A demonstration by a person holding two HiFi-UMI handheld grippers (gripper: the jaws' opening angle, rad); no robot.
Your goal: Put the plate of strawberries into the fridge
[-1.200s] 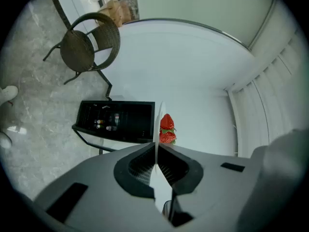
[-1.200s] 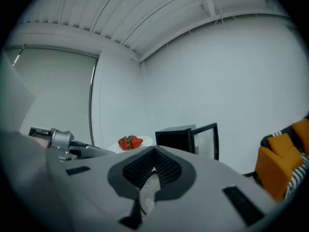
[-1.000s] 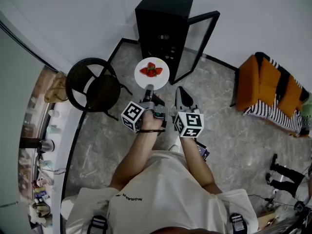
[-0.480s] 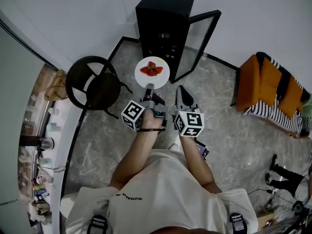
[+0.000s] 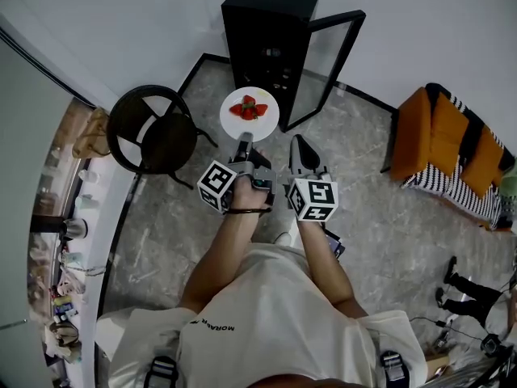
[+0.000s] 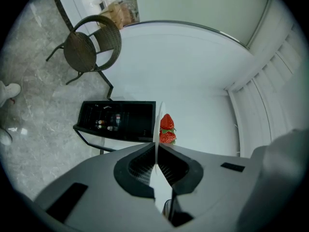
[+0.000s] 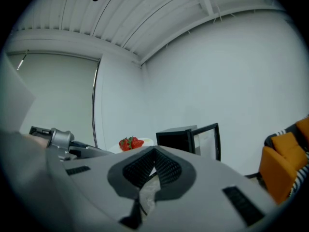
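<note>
Nearest, clamped with the left gripper (image 5: 245,142): both ribbed black pads pinched tight on the near rim of a thin, round white plate (image 5: 230,125). Held flat and level in the air above grey veined stone floor (image 5: 202,241), reaching away from the jaws toward the fridge; round, so with no long axis to speak of, and seen edge-on as a fine white line in the left gripper view. Heaped at its middle, glossy red strawberries (image 5: 248,109) with green caps. Just beside, on the right gripper (image 5: 299,148), 2 ribbed jaws closed tip to tip on nothing. Off to the left, a dark round-backed woven chair (image 5: 153,140). Just beyond the plate, not yet holding it, a boxy matte black fridge (image 5: 266,14) with 1 glass-paned door (image 5: 327,63) swung open to the right. Behind, plain white wall (image 5: 121,23).
</note>
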